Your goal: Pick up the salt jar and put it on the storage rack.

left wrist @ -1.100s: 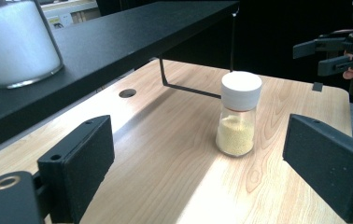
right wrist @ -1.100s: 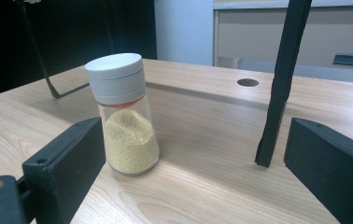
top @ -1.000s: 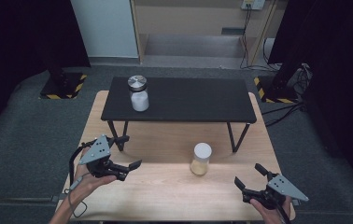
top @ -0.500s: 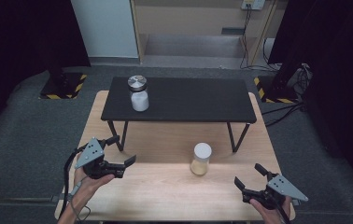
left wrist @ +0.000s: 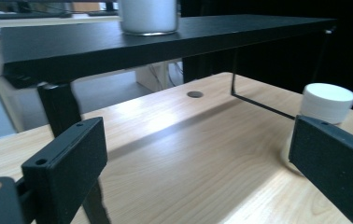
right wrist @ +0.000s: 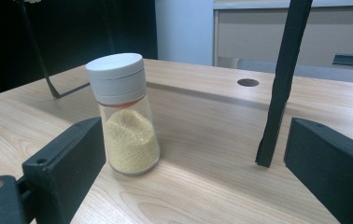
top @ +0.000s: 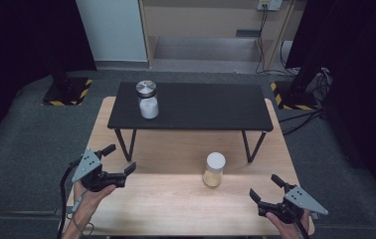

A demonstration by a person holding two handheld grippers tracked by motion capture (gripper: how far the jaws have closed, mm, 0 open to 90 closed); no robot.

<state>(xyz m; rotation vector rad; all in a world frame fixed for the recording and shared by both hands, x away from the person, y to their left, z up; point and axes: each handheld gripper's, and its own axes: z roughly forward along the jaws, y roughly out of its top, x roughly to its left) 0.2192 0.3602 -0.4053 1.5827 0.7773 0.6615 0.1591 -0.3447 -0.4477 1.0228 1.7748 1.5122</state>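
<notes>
Wooden bench (top: pixel 176 209) carries a black shelf (top: pixel 201 107) and the yellow-grain jar (top: pixel 214 170) between 2 empty tools: left tool (top: pixel 119 164) jaws wide, just been opening; right tool (top: pixel 264 188) jaws wide.

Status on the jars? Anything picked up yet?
Nothing done yet: the yellow-grain jar stands untouched on the wooden table, the white jar on the black shelf. The left gripper, jaws just opening, and the right gripper are both empty. Every grasp remains.
</notes>
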